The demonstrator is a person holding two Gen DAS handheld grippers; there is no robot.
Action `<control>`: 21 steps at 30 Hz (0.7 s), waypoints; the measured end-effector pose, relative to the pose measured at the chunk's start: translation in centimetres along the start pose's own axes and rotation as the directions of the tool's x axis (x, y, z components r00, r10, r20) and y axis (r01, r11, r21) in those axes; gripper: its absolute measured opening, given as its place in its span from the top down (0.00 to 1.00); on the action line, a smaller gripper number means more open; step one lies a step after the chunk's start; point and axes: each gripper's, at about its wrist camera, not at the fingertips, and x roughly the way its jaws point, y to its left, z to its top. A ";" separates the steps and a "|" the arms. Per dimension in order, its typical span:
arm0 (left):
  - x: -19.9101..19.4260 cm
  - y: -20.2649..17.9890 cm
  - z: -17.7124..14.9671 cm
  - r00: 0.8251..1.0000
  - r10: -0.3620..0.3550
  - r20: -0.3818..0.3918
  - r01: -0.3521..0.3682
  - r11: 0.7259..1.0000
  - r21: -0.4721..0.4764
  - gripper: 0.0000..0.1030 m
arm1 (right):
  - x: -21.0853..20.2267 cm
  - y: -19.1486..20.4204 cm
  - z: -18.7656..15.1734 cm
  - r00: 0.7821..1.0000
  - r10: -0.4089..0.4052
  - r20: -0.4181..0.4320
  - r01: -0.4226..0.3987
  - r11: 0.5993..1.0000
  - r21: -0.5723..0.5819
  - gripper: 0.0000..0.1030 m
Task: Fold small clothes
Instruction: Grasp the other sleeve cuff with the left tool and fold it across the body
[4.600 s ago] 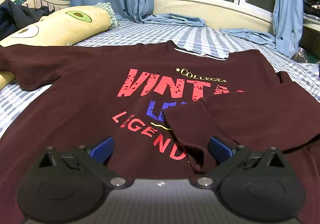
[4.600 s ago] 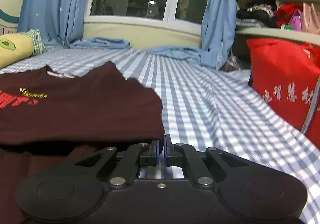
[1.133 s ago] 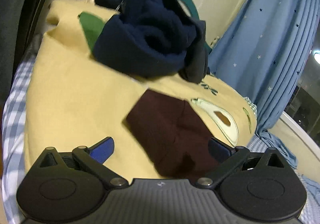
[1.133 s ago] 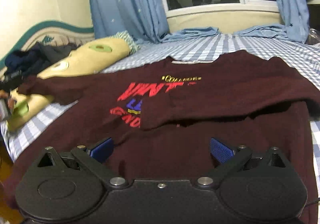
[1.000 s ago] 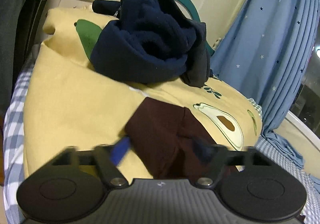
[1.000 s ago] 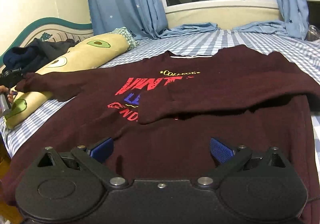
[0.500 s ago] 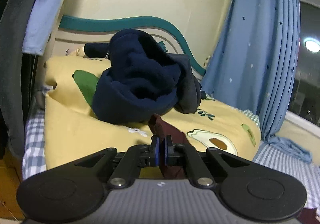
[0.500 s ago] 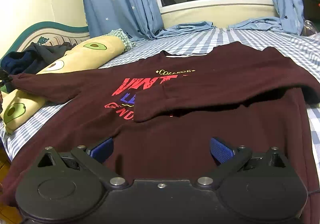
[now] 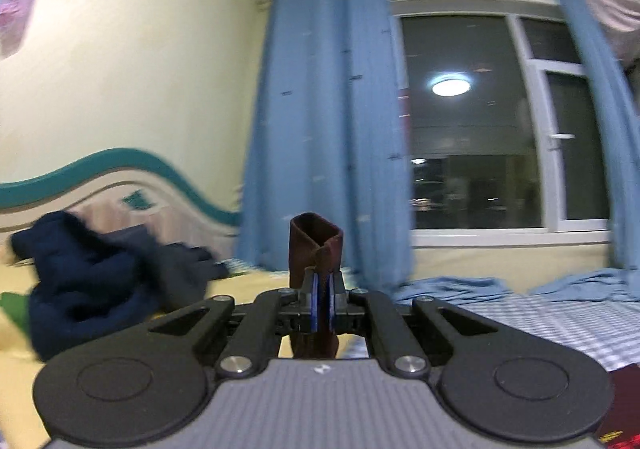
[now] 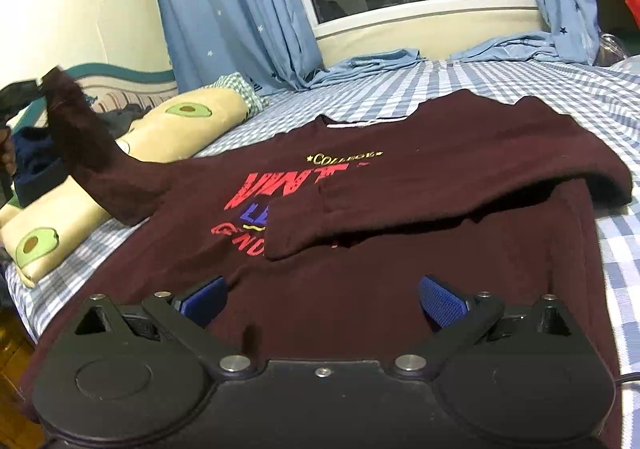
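On the checked bed (image 10: 500, 85) | maroon shirt (image 10: 400, 249) lies flat, right sleeve folded inward | left gripper (image 9: 321, 299) clamped on the left cuff (image 9: 316, 245) — lifted above pillow (image 10: 80, 189) | right gripper (image 10: 322, 301) spread wide, empty — over hem

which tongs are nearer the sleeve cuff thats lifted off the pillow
Left. The left tongs are shut on the sleeve cuff; the right tongs hover open over the shirt's hem, far from it.
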 end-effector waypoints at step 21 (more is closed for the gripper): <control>-5.4 -21.9 -13.7 0.787 -0.491 -0.375 0.539 0.842 0.030 0.97 | -4.1 -6.2 1.3 0.989 -0.133 0.067 0.126 0.988 0.094 0.00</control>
